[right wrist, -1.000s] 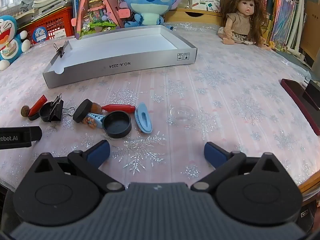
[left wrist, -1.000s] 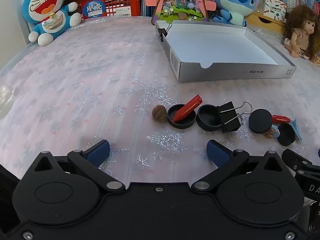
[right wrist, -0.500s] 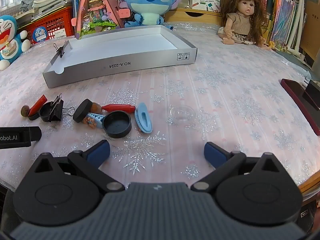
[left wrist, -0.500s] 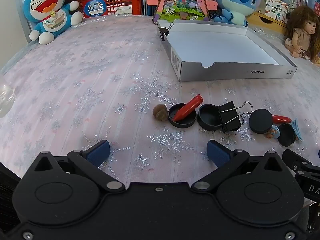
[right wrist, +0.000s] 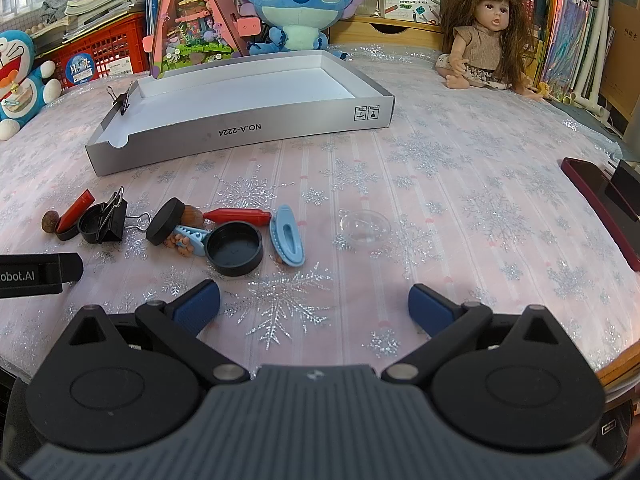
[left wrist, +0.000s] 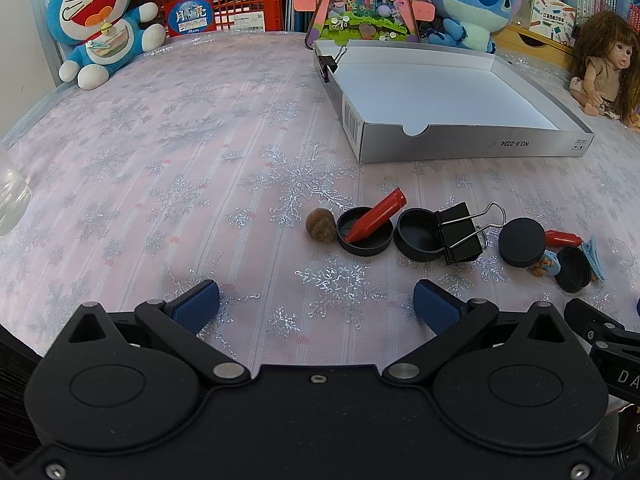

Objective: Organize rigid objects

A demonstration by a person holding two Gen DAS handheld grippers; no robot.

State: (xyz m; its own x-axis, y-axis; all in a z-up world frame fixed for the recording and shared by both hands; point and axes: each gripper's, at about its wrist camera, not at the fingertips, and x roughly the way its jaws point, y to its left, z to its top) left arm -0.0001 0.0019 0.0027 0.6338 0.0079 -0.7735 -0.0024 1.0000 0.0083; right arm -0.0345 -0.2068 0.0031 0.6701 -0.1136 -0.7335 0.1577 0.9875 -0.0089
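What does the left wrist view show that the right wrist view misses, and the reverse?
Only the left wrist view shows the left tool, open and empty, and a clear object at the left edge. Only the right wrist view shows the right tool, open and empty, a clear dome and a dark red phone. Both show the grey box, the red crayon resting in a black cap, the binder clip and the brown nut.

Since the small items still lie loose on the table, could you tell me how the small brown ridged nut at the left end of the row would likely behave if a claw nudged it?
The small brown ridged nut looks round, so it would probably roll rather than slide. It likely feels hard and light. The shallow black round lid beside it might stop it.
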